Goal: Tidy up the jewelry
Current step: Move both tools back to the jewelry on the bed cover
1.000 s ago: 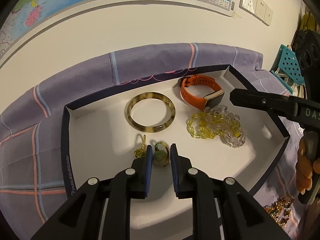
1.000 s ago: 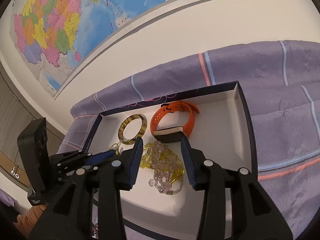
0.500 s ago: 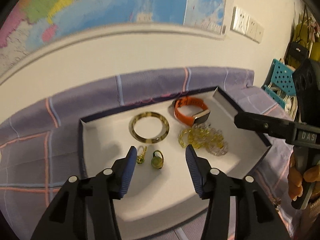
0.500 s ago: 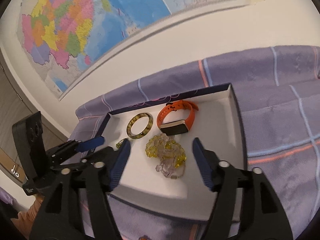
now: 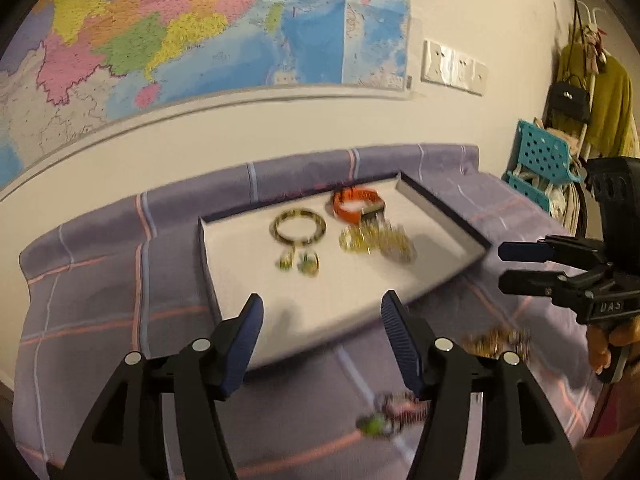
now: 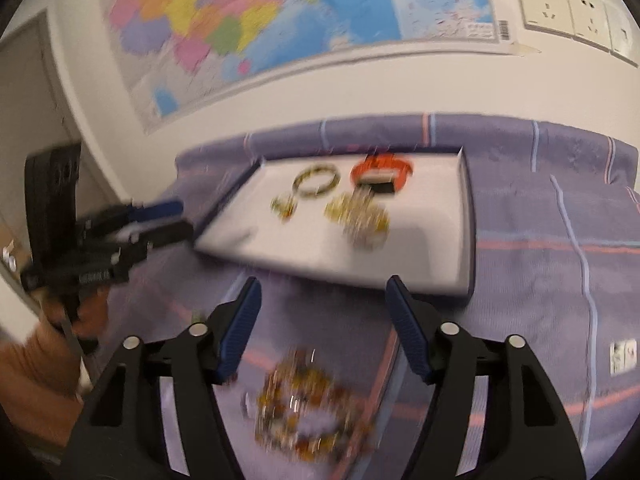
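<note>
Both grippers hover above the purple bedspread point(image 5: 100, 308) with nothing between their fingers: left gripper point(image 5: 322, 332) spread wide, right gripper point(image 6: 323, 320) likewise. White tray point(image 6: 408, 264) holds tortoiseshell bangle point(image 5: 300, 227), orange watch point(image 5: 357, 205), yellow bead strand point(image 5: 376, 242), small earrings point(image 5: 299, 262). Amber bracelet point(image 6: 304, 412) lies outside, below the right gripper.

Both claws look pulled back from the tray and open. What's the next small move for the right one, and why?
Probably lower the open right claw onto the amber bead bracelet lying on the purple cloth just beneath it. That piece sits outside the white tray, where the bangle, orange watch and yellow beads already lie. The frames are blurred, so steady first.
</note>
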### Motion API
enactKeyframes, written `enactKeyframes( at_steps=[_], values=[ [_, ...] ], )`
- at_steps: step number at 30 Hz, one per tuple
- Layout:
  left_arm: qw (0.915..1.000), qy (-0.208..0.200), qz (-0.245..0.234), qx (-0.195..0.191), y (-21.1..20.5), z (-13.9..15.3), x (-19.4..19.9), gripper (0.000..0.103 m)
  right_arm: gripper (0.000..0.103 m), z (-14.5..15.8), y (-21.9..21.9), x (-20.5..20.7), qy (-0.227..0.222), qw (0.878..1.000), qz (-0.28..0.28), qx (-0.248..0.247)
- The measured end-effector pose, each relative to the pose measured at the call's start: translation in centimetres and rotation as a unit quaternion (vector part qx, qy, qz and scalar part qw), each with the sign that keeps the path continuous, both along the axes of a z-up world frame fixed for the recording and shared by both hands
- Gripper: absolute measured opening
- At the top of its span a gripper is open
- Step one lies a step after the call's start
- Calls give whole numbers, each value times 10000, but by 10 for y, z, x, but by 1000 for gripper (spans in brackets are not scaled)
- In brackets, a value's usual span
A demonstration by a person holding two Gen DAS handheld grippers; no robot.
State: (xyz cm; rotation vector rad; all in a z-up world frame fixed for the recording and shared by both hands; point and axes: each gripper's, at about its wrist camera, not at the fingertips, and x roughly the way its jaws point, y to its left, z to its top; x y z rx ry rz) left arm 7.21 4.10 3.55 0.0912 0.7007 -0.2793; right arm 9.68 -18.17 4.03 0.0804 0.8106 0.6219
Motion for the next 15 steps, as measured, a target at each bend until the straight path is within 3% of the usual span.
enactKeyframes(
  at_steps=[2, 5, 15],
  values=[
    [10000, 16, 9, 72, 0, -7, -11, 59, 41, -8, 5, -19, 49, 9997, 146, -181],
    [9998, 153, -53, 64, 0, -17, -22, 59, 29, -20, 11, -38, 151, 9982, 375, -431],
    [9995, 294, -149, -19, -2, -27, -39, 61, 23, -40, 33, -70, 86, 9905, 797, -1121]
  ],
)
